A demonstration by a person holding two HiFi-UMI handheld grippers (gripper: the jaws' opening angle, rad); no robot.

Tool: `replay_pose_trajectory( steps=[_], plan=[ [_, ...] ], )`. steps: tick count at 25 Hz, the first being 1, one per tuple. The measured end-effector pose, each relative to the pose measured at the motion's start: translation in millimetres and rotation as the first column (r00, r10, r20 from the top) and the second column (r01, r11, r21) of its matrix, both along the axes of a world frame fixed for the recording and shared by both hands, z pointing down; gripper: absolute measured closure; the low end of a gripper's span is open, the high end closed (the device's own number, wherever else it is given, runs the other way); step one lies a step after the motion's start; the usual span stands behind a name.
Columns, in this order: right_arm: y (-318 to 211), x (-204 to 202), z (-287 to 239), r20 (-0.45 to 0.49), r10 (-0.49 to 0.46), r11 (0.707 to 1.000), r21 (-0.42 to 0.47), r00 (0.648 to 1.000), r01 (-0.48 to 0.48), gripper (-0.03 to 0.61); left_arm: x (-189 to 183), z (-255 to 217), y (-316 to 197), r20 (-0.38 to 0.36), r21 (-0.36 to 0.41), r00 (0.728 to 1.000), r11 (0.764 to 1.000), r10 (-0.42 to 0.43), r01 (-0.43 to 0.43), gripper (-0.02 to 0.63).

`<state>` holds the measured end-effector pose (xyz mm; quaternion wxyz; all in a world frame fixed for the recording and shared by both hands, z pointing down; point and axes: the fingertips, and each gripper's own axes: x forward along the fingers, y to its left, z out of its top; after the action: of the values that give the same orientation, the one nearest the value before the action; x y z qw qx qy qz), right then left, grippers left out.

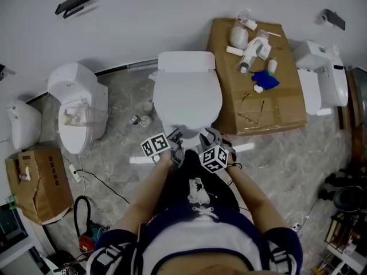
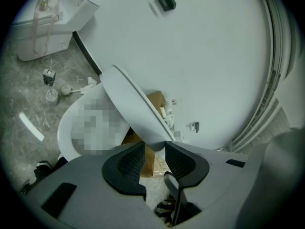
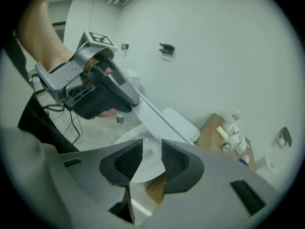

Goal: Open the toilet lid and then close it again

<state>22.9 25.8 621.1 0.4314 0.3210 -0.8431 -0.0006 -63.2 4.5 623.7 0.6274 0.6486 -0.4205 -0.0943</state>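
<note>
Toilet lid: we found the toilet lid (image 1: pixel 188 93) on the middle toilet, straight ahead of us, against the wall.
Lid's tilt: in the left gripper view the toilet lid (image 2: pixel 133 106) stood slanted, its front edge lifted off the toilet bowl (image 2: pixel 63 132).
Left tongs: the left tongs (image 2: pixel 155 157) were clamped on the lid's front edge, which ran down between both pads.
Same grip from the other side: the right gripper view showed the left tongs (image 3: pixel 135 101) pinching the raised toilet lid (image 3: pixel 164 120).
Right tongs: the right tongs (image 3: pixel 152 159) stood apart with nothing pressed between them; we saw only the toilet bowl (image 3: pixel 143 171) through the gap.
Lid and right tongs: the lid lay above and beyond them, not touching.
Beside the toilet: a cardboard box (image 1: pixel 269 105) stood just to its right.
</note>
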Motion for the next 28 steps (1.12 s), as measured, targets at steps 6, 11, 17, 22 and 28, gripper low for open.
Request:
replay_pose_trajectory(
  steps=[6,11,17,22,28],
  plan=[
    [7,12,0,0.105,0.16,0.981,-0.129,0.982,-0.146,0.468,1,9,9,0.01,-0.025,1.0,1.0,0.004,-0.003,0.486],
    [19,9,4,0.102,0.143,0.982,-0.139,0.984,-0.128,0.469,-1,14,13,0.026,-0.042,1.0,0.999,0.008,-0.007,0.486],
    [24,4,5,0.112,0.134,0.983,-0.14,0.985,-0.118,0.528,0,22,20,0.061,-0.058,0.998,0.998,0.016,-0.013,0.485],
    [26,-3,6,0.161,0.178,0.97,-0.197,0.971,-0.145,0.528,0,28,25,0.074,-0.077,0.997,0.997,0.018,-0.012,0.485],
    [27,-1,23,0.314,0.559,0.724,-0.635,0.767,-0.268,0.432,1,36,32,0.089,-0.091,0.996,0.996,0.023,-0.015,0.485]
  ],
)
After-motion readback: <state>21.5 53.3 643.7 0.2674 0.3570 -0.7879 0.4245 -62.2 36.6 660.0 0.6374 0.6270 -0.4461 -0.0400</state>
